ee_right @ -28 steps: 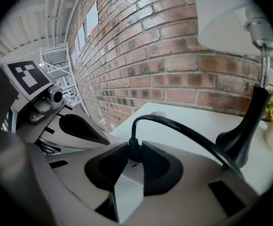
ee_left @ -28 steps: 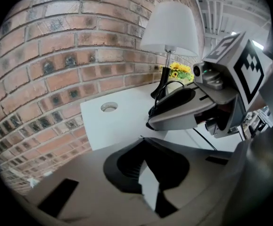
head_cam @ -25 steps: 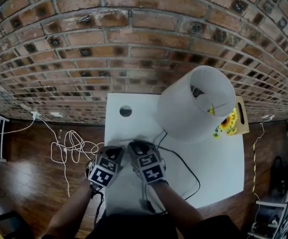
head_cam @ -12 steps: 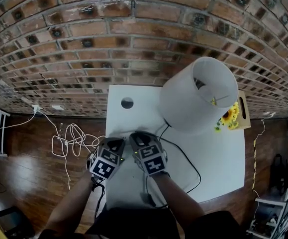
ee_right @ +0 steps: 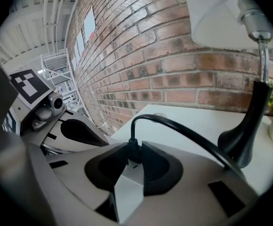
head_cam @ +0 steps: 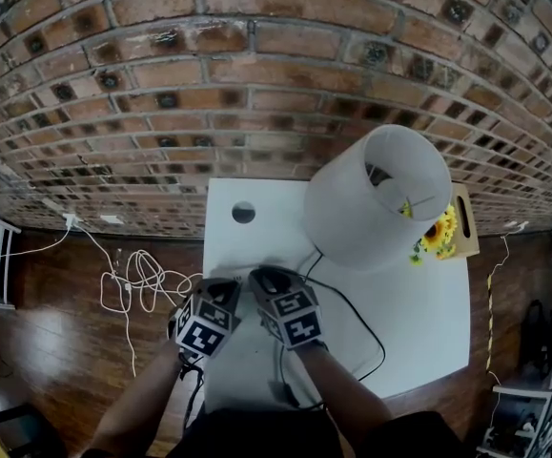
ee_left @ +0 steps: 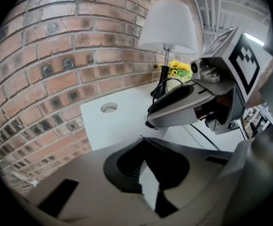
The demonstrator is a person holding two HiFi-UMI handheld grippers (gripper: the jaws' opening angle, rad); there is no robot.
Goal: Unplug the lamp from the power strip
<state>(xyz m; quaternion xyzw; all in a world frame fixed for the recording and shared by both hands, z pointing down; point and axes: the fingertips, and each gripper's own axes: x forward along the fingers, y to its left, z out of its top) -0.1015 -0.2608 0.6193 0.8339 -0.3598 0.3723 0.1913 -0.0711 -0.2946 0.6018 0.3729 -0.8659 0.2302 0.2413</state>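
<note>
The lamp [head_cam: 376, 198] with a white shade stands at the back right of the white table [head_cam: 419, 332]. Its black cord [head_cam: 352, 318] loops over the table to the plug [ee_right: 132, 149]. My right gripper [ee_right: 134, 147] is shut on that plug, which stands in a white power strip [ee_right: 127, 187] seen below the jaws. Close beside it on the left, my left gripper [ee_left: 144, 142] is closed with a white block [ee_left: 150, 187] between its jaws, apparently the strip. From the head view both grippers [head_cam: 220, 289] [head_cam: 271, 280] sit side by side at the table's front left and hide the strip.
A brick wall runs right behind the table. A round hole [head_cam: 244, 213] sits at the table's back left. Sunflowers [head_cam: 438, 237] and a wooden board [head_cam: 464, 219] stand behind the lamp. White cables [head_cam: 132, 284] lie on the wooden floor to the left.
Both grippers have kept their place and their grip. Only the head camera has shifted slightly.
</note>
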